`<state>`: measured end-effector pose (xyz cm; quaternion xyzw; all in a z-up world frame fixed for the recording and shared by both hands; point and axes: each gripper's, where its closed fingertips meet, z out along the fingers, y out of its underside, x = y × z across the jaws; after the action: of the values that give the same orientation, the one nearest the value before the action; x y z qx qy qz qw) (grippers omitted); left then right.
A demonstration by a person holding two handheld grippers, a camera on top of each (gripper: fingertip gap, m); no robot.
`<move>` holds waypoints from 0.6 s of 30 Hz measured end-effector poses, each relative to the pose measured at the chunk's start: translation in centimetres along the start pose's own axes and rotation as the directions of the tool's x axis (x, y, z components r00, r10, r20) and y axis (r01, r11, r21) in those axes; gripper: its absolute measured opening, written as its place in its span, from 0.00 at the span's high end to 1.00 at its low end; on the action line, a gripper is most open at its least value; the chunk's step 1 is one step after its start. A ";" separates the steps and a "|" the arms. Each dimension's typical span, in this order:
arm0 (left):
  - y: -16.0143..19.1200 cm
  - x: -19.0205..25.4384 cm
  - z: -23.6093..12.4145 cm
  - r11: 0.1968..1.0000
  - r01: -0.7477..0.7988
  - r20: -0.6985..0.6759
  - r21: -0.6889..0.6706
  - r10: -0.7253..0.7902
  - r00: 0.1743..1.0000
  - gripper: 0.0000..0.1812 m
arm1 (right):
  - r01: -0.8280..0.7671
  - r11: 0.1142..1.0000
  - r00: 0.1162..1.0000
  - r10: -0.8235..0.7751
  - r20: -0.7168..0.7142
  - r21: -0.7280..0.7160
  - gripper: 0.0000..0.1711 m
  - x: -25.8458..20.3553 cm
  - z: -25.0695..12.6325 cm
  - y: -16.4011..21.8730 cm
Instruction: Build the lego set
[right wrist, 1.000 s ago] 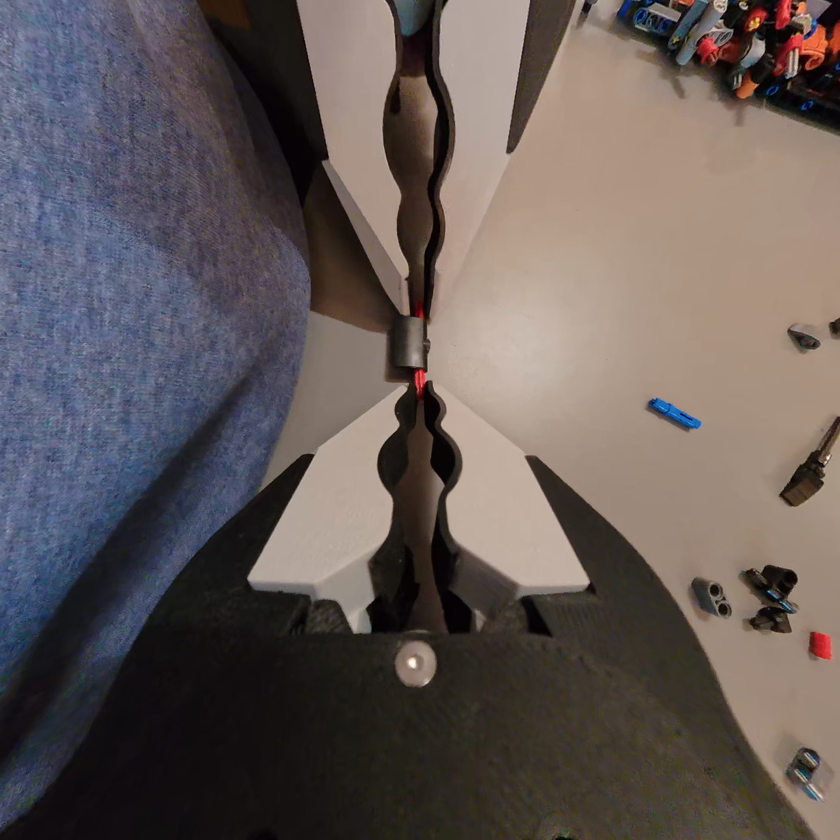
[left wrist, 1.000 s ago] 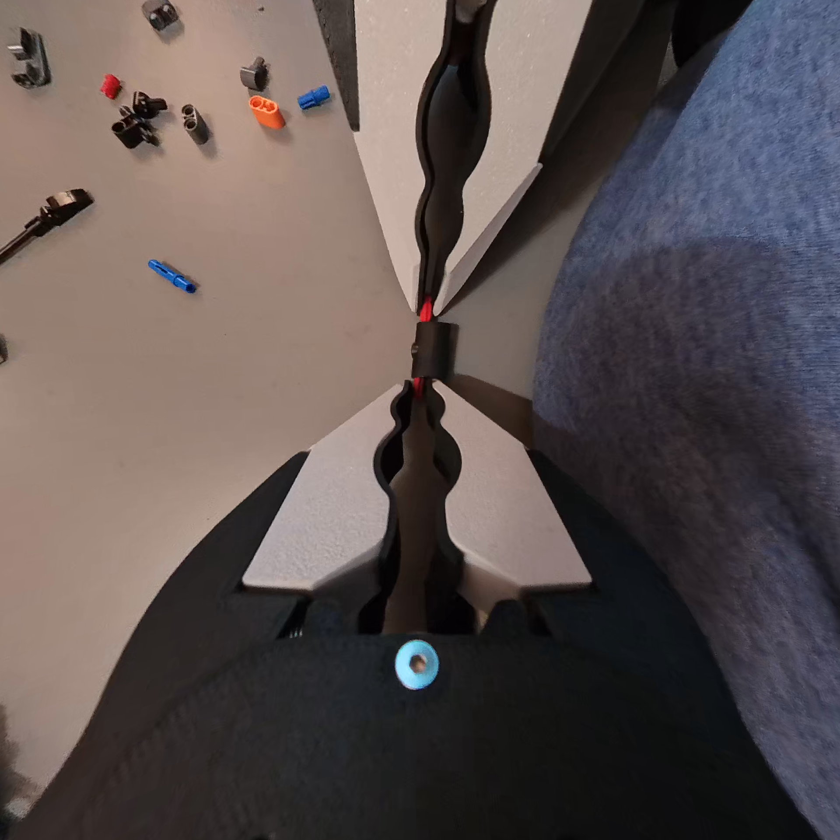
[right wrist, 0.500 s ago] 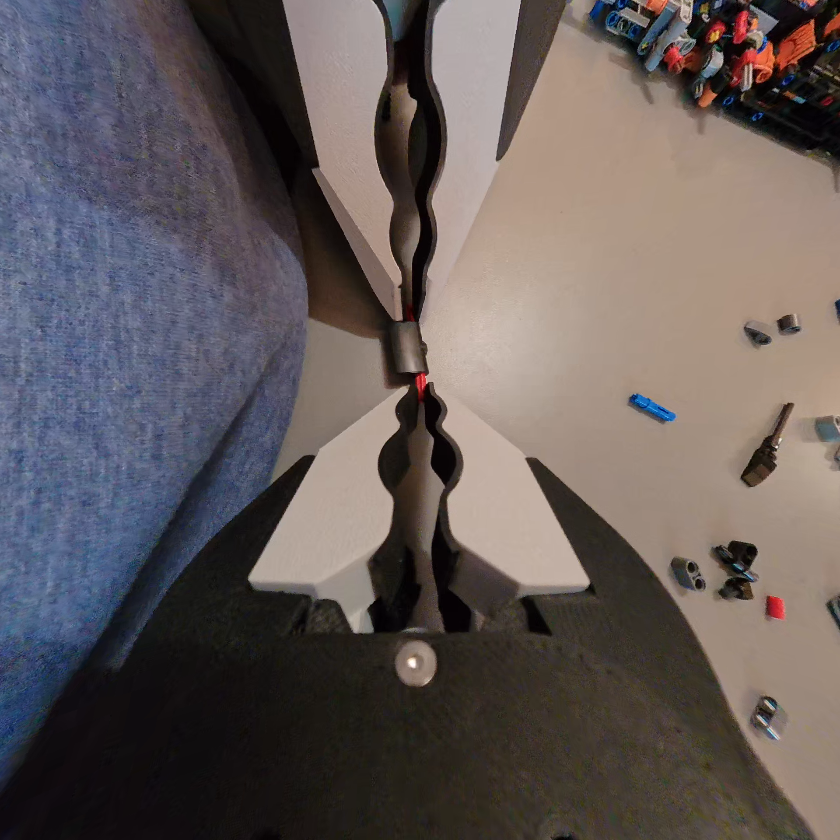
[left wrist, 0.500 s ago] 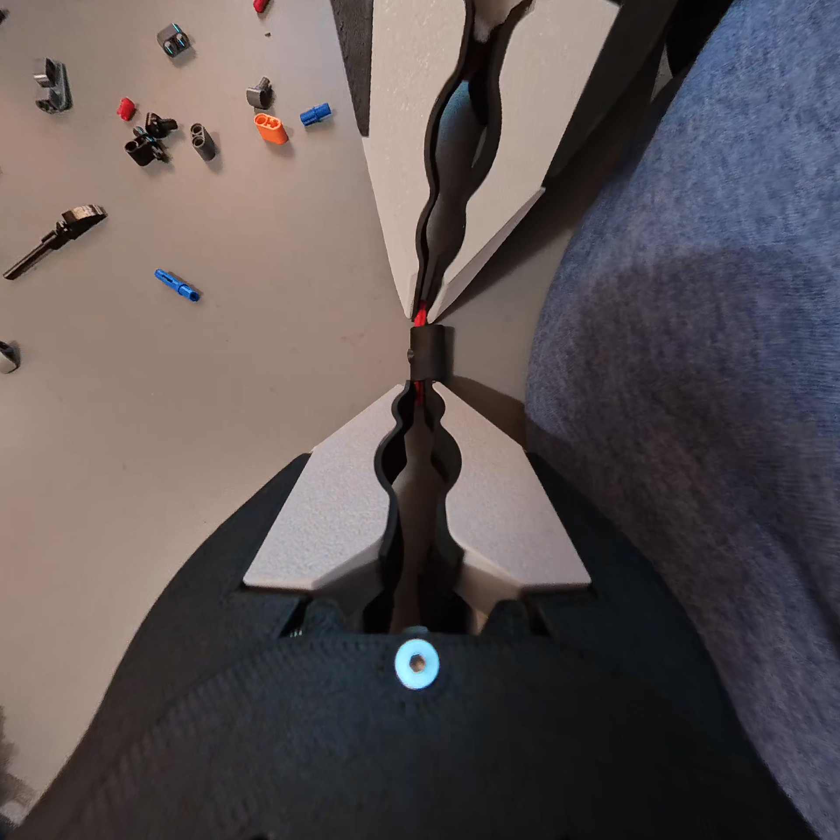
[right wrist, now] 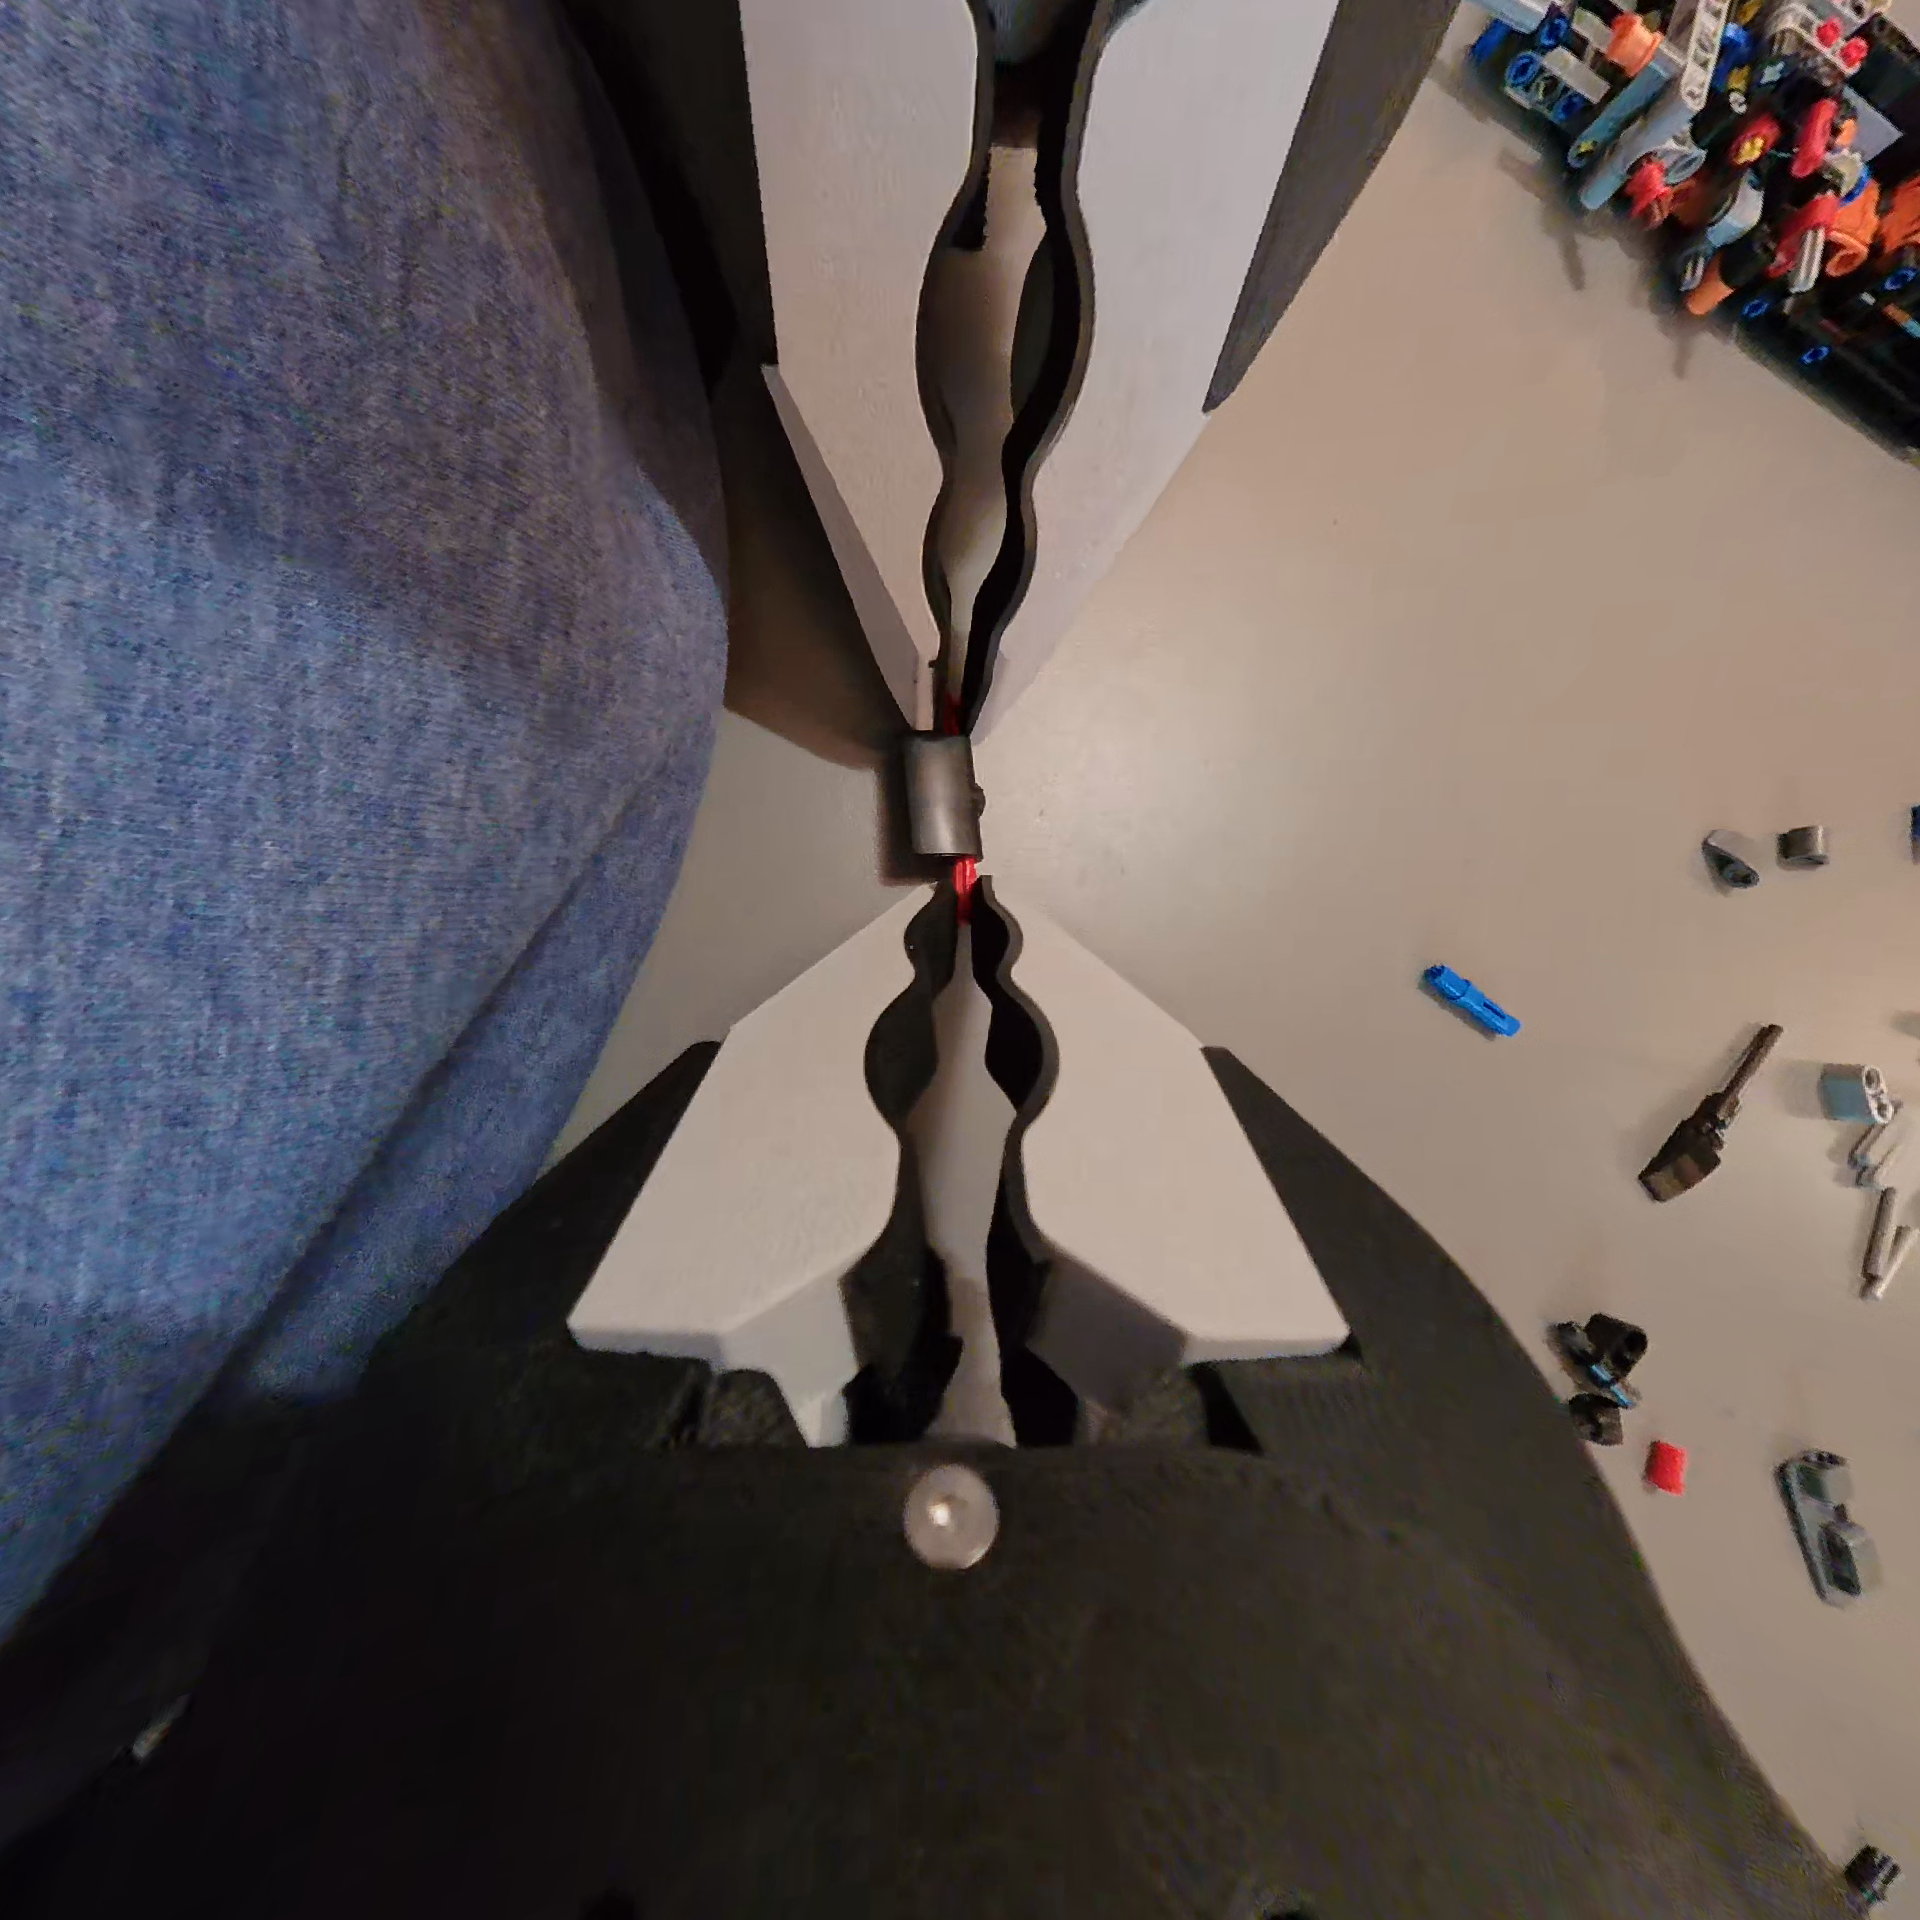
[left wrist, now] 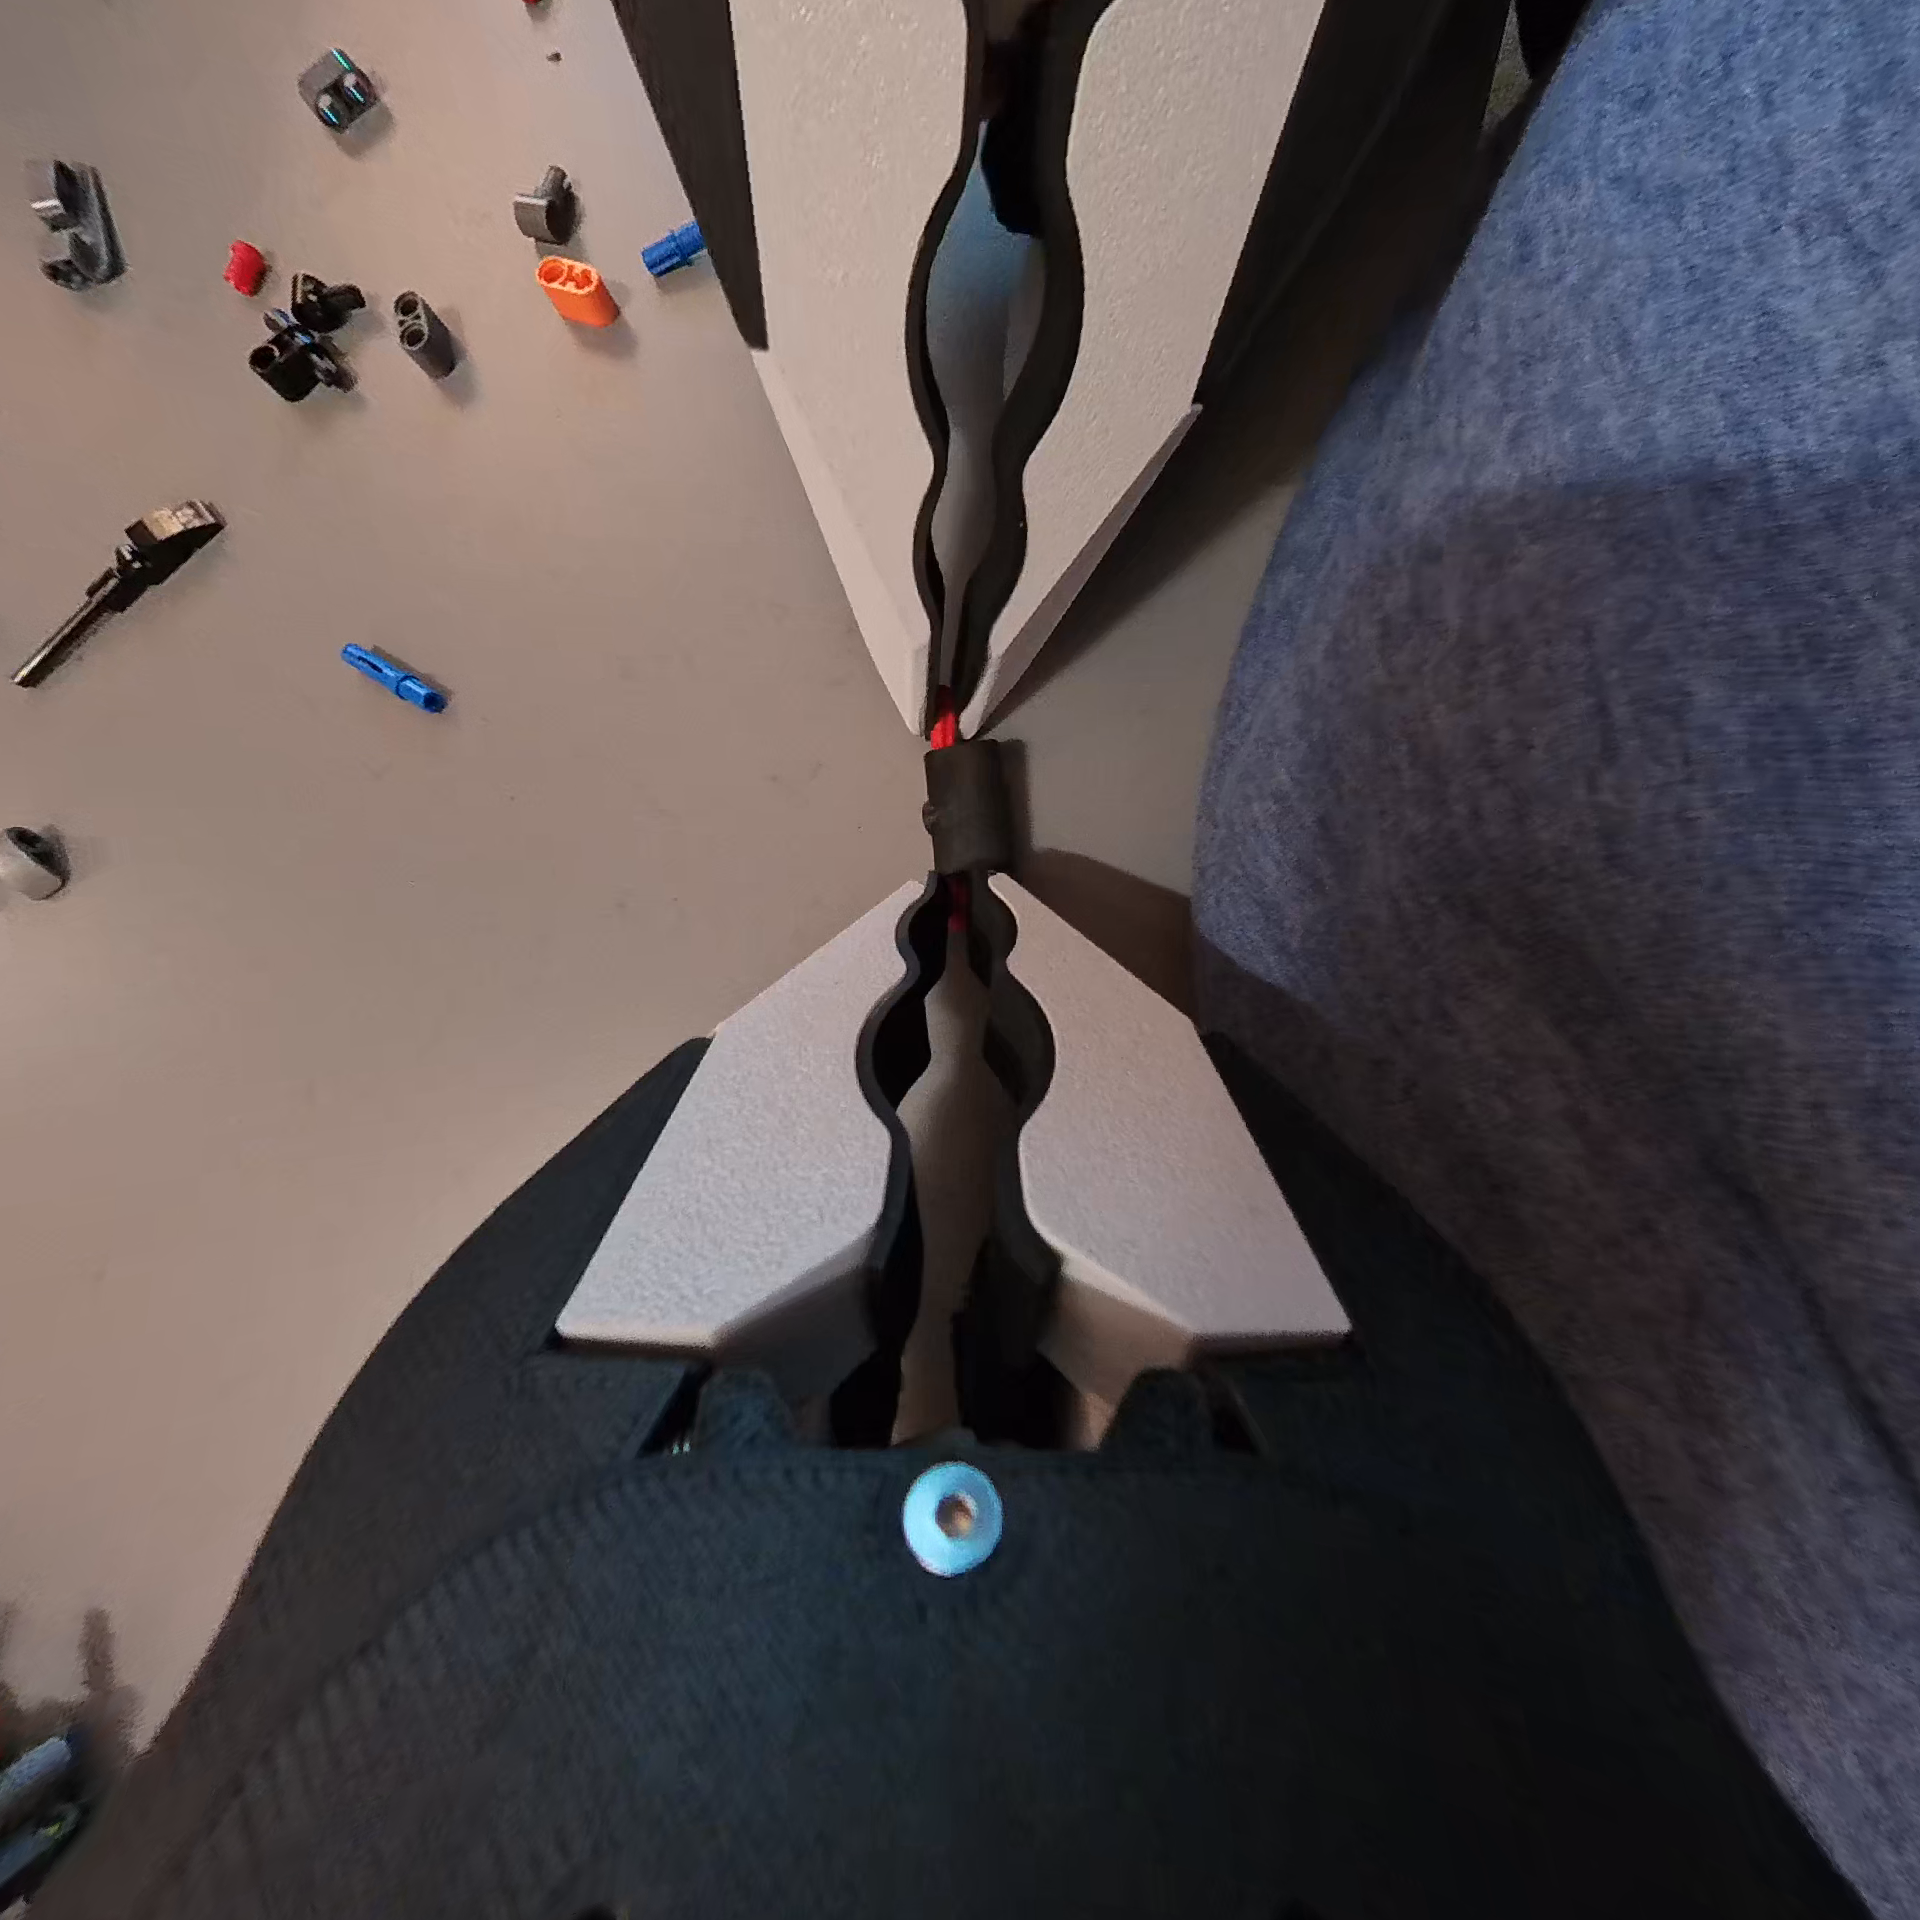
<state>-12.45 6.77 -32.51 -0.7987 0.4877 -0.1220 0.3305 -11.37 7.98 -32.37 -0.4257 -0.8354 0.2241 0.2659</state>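
My two grippers meet tip to tip above the beige table. My left gripper (left wrist: 956, 896) is shut on one end of a thin red axle (left wrist: 943, 730). My right gripper (right wrist: 962, 896) is shut on the other end of the axle (right wrist: 965, 881). A short dark grey sleeve (left wrist: 971, 805) sits on the axle between the two pairs of tips, and it also shows in the right wrist view (right wrist: 940, 795). In each view the other gripper comes in from the top, also shut. The axle's middle is hidden inside the sleeve.
Loose pieces lie on the table (left wrist: 520, 935): a blue pin (left wrist: 395, 677), an orange connector (left wrist: 577, 291), a black axle piece (left wrist: 114, 592), and small black and grey connectors. A part-built model (right wrist: 1766, 156) stands far right. Blue cloth (right wrist: 260, 727) fills the side next to the grippers. Both grippers' tips are close together, under 4 cm apart.
Both grippers keep their hold on the axle with the sleeve between them. The pair has shifted a little over the table, so the loose pieces have drifted in both views.
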 end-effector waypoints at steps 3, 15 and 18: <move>-0.2 0.2 0.0 1.000 -0.008 -0.017 0.006 0.008 1.000 0.99 | 0.038 0.999 0.999 -0.038 0.034 0.005 1.00 -0.3 0.1 -0.3; -0.3 0.3 0.0 1.000 -0.019 -0.026 0.000 0.019 0.999 0.99 | -0.046 0.999 0.996 0.045 0.078 0.012 0.99 0.0 -0.1 -0.1; -0.3 -0.2 -0.1 1.000 -0.027 -0.020 0.000 0.027 0.999 0.99 | -0.077 0.997 0.997 0.075 0.035 0.031 0.93 0.6 -0.7 -0.3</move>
<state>-12.36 7.01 -32.22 -0.7909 0.5016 -0.1256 0.3273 -11.39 8.44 -31.47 -0.4490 -0.8193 0.2547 0.2497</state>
